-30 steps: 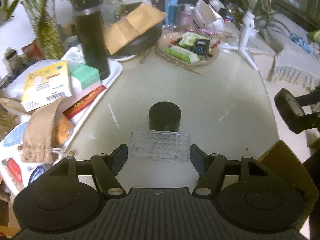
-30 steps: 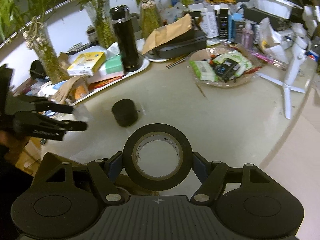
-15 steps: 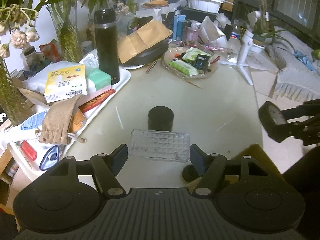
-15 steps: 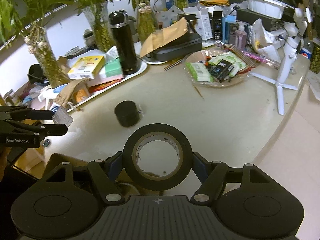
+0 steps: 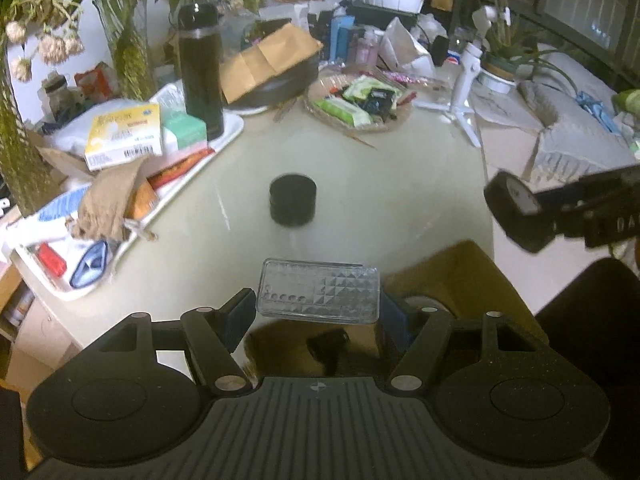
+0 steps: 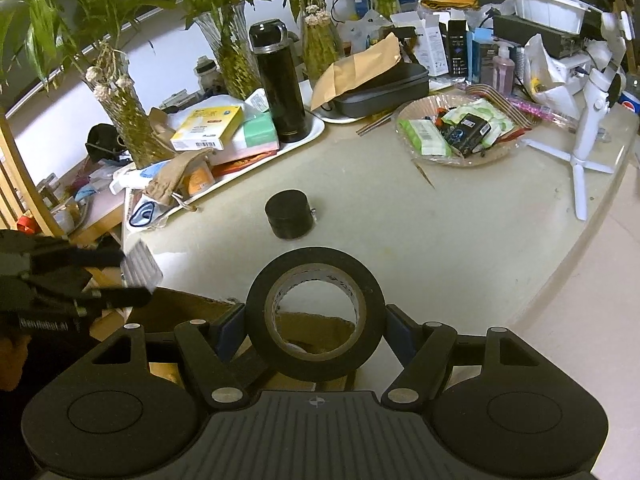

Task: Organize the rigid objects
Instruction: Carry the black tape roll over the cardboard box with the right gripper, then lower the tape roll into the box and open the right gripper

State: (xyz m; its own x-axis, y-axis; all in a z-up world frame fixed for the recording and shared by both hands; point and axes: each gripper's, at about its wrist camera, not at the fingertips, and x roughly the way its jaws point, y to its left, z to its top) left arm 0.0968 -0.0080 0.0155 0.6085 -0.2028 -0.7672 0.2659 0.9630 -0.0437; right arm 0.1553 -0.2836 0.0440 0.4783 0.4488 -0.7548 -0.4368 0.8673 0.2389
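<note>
The left gripper (image 5: 318,308) pinches a clear plastic case (image 5: 318,297) by its short ends, flat, and the right gripper (image 6: 316,330) clamps a black tape roll (image 6: 315,314) across its rim. Both are lifted clear at the near table edge above a brown box (image 5: 460,276), probably where they belong; the black jar (image 6: 288,213) waits farther out on the table (image 6: 460,232).

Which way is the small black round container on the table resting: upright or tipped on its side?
Upright. The small black round container rests on its flat base on the table, with its circular top facing up; the left wrist view shows the same.
</note>
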